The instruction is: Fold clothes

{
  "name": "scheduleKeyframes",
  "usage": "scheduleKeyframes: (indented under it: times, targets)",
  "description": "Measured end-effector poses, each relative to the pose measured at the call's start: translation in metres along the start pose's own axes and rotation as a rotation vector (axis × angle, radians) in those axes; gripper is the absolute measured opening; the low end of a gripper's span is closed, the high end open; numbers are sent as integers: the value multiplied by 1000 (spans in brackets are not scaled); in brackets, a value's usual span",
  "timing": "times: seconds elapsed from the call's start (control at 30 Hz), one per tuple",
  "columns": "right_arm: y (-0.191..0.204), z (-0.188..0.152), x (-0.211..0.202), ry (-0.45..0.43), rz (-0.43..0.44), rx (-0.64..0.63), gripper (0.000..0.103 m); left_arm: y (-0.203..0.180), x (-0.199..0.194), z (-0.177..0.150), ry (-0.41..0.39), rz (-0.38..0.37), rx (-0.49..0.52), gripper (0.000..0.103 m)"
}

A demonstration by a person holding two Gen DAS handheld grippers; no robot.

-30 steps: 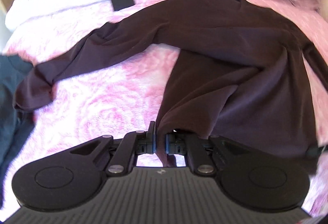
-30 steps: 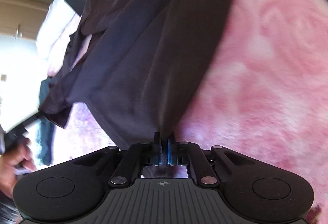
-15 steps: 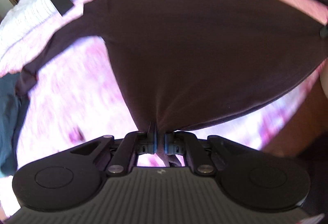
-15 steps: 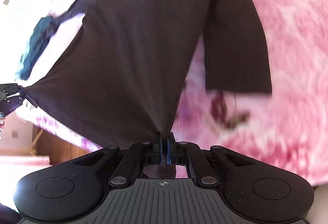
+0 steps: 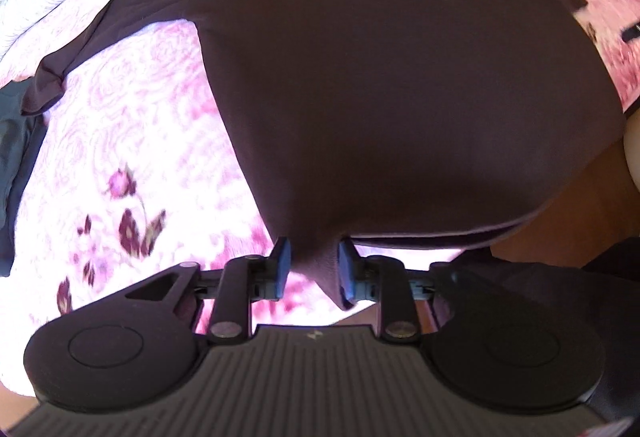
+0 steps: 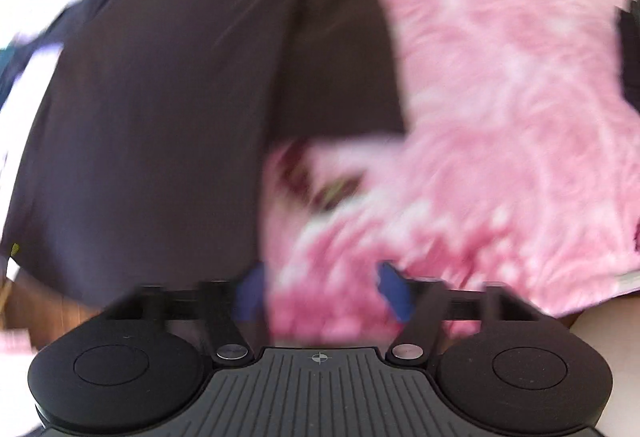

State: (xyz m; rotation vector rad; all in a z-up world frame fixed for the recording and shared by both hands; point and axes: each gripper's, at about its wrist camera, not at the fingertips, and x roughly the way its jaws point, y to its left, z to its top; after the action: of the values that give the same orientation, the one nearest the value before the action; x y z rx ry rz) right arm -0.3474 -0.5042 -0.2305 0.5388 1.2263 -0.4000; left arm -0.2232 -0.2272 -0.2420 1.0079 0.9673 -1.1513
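- Shirt [image 5: 400,85] lies spread flat on the pink blanket [image 5: 132,141] ahead of both grippers, so the laying-out step looks finished.
- Left gripper [image 5: 314,269]: jaws parted, a hem corner hanging loose between them against the right pad.
- Right gripper [image 6: 320,289]: jaws wide apart, empty, shirt just left of it.
- Next calls for taking a sleeve [image 5: 120,17] and folding inward.

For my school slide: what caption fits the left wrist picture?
Open left gripper around the hem corner of a dark brown long-sleeved shirt spread on a pink floral blanket.

Dark brown long-sleeved shirt [image 5: 392,85] spread flat, left sleeve outstretched, on bed.
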Motion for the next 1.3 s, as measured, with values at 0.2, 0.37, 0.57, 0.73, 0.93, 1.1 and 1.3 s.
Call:
scheduleKeyframes:
  times: [0.2,0.37,0.57,0.73,0.93,1.1,1.3]
  targets:
    - [-33,65,44,-93,8,145,71,16,25,58,-15,-40,114,25]
    - [-42,97,77,-24,-128,120,31,31,39,111,-35,-49,161,25]
    - [-40,124,38,0,-231,-163,1,21,48,166,-59,-88,245,25]
    - [-120,145,-23,-62,-452,-123,1,-22,45,208,-103,-135,312,25]
    - [-173,172,-53,-133,-542,-258,1,-90,46,253,-133,-154,293,25]
    - [-198,234,-48,-201,-420,-408,1,-159,48,299,-145,-157,249,28]
    - [-265,297,-78,-252,-436,-503,1,-232,49,355,-154,-175,246,29]
